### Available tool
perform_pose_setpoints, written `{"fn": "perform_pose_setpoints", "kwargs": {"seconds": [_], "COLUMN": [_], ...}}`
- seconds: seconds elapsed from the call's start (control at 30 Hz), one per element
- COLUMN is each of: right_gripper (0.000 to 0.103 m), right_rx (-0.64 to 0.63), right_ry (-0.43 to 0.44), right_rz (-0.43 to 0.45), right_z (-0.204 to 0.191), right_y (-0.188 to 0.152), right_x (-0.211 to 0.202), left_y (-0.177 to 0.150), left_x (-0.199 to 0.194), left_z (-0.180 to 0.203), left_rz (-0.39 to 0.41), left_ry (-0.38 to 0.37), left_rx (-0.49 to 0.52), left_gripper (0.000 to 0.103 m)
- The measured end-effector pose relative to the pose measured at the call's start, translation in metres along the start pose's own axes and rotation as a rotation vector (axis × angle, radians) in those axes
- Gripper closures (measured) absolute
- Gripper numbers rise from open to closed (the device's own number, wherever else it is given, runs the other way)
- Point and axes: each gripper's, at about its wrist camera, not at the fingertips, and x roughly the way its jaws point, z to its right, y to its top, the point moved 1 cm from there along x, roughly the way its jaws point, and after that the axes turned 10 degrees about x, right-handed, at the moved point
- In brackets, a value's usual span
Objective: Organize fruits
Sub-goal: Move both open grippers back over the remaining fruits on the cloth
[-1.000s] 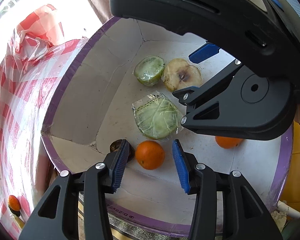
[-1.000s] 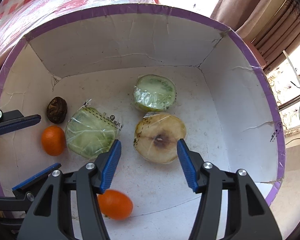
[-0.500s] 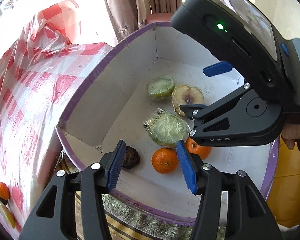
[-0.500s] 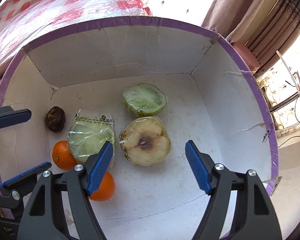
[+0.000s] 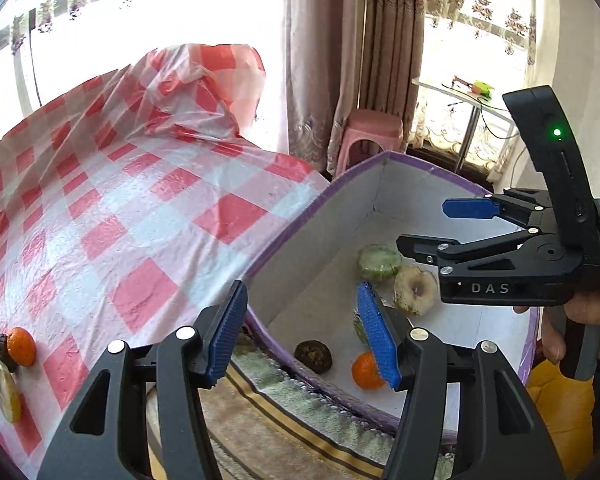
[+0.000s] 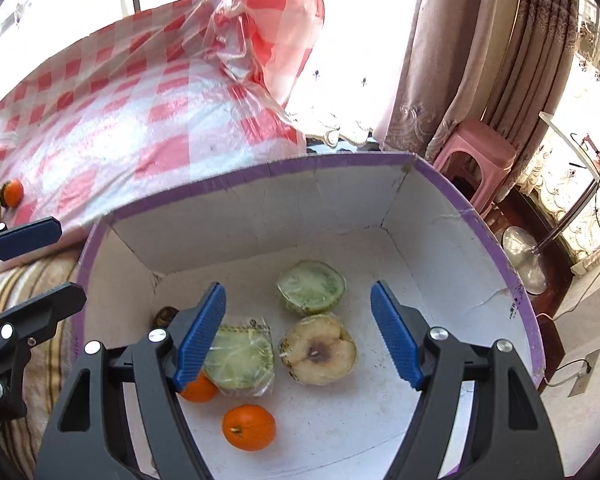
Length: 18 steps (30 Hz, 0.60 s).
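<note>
A: Fruit first. Where is it?

B: Most lies on the floor of the white box with the purple rim (image 6: pixel 476 216). 2 oranges: 1 in the open near the front (image 6: pixel 249 427), 1 partly behind the right claw's left finger (image 6: pixel 199 390). A wrapped green half (image 6: pixel 311 287) sits toward the back, a browned apple half (image 6: pixel 320 350) just in front of it, a bagged green piece (image 6: pixel 242 356) beside the apple. A small dark brown fruit (image 5: pixel 314 356) lies near the box's left wall.

A: Anything outside the box?

B: 1 orange (image 5: pixel 20 346) on the red-checked cloth (image 5: pixel 140 216), well apart from the box, touching a dark item and a pale slice I cannot identify.

A: Claws?

B: Left claw (image 5: pixel 300 336) gapes wide, holds nothing, raised over the box's near-left rim. Right claw (image 6: pixel 298 334) also wide apart, empty, above the box's middle.

A: Surroundings?

B: Striped towel (image 5: pixel 300 420) under the box, pink stool (image 6: pixel 476 156), curtains (image 5: pixel 340 60) behind.
</note>
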Motion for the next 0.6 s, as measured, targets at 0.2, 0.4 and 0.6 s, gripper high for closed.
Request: {"fn": "perform_pose_setpoints", "kwargs": {"seconds": [0.2,0.4,0.6], "right_gripper": [0.028,0.022,0.007], "right_rx": [-0.010,0.011,-0.066], "right_ry": [0.033,0.134,0.191], "right_rz": [0.078,0.131,0.161], "right_z": [-0.035,-0.078,-0.136], "right_y": [0.011,0.018,0.022], "right_x": [-0.017,-0.019,-0.019], "left_y": [-0.006,-0.016,-0.038], "left_x": [-0.022,-0.048,-0.068], "left_z": [-0.034,-0.083,-0.128], "left_rz": [0.039,0.088,0.084], "left_ry": [0.093,0.187,0.265], "left_rx": [-0.044,-0.145,-0.230], "left_gripper": [0.046,0.046,0.034]}}
